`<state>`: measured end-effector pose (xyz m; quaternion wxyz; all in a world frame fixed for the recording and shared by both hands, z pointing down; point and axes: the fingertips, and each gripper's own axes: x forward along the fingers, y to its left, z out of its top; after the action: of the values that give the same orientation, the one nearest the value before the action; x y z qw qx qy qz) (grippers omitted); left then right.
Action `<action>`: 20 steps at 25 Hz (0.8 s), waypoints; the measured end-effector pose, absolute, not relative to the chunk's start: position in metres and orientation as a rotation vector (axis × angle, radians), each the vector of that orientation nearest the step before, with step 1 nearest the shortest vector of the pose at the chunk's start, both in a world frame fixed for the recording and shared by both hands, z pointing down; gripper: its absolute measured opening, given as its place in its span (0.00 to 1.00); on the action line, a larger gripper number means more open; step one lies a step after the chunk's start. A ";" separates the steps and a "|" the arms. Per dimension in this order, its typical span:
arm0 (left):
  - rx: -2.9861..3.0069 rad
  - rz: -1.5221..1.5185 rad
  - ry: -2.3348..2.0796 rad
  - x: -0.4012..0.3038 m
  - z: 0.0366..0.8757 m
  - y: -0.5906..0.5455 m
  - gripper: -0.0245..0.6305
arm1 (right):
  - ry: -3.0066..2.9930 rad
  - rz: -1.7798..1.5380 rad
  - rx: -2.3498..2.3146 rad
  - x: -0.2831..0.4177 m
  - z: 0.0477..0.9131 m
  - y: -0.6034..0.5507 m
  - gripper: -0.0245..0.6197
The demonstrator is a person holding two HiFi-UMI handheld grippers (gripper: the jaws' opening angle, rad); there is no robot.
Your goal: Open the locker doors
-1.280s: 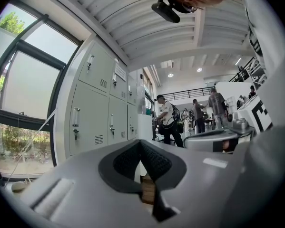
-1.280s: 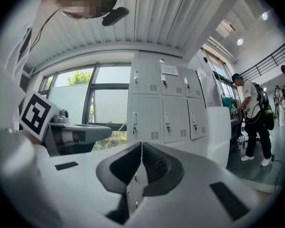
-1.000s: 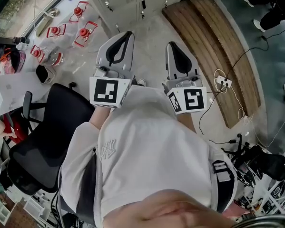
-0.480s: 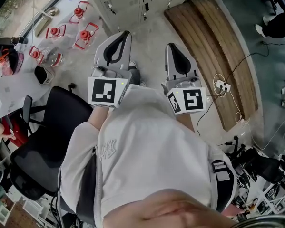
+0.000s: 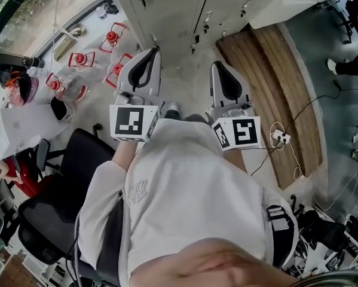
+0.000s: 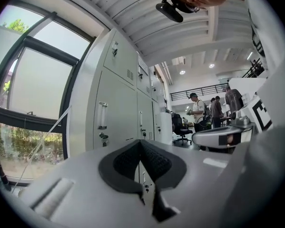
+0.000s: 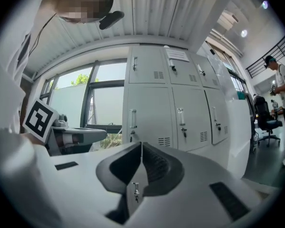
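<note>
Versus a second ago: lockers filled more of the head view's top, and both tongs sat nearer them. Left tongs and right tongs were pressed together, empty, aimed level at the bank just ahead. Doors were all closed, upright, long axis vertical, fronts facing the tongs. Pale floor, wood strip right, black chair left, window beside the lockers

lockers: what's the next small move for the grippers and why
Probably carry the right gripper forward toward the nearest door handle: the lockers all look closed and stand some way ahead, and both it and the left gripper are shut, holding nothing.
</note>
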<state>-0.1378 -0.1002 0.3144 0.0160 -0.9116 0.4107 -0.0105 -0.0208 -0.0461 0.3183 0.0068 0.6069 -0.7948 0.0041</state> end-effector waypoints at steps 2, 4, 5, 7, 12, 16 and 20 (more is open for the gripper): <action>-2.831 -0.041 1.306 -0.142 0.318 -0.111 0.04 | -2.514 0.031 1.855 -0.028 0.322 -0.060 0.06; -2.818 -0.046 1.338 -0.145 0.319 -0.119 0.04 | -2.544 0.042 1.802 -0.036 0.326 -0.072 0.06; -2.808 -0.050 1.359 -0.147 0.320 -0.123 0.04 | -2.560 0.046 1.779 -0.039 0.328 -0.077 0.06; -2.785 -0.057 1.399 -0.150 0.320 -0.131 0.04 | -2.594 0.052 1.738 -0.041 0.329 -0.089 0.06; -2.723 -0.058 1.511 -0.144 0.321 -0.152 0.04 | -2.672 0.057 1.643 -0.033 0.331 -0.120 0.06; -2.635 -0.045 1.601 -0.132 0.309 -0.170 0.04 | -2.744 0.019 1.538 -0.020 0.322 -0.148 0.06; -2.559 0.015 1.678 -0.124 0.300 -0.183 0.04 | -2.817 -0.045 1.432 -0.012 0.312 -0.171 0.06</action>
<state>-0.1238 -0.1829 0.3001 0.0408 -0.8356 0.5478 0.0051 -0.0122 -0.1705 0.3125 -0.0096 0.4530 -0.8914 -0.0144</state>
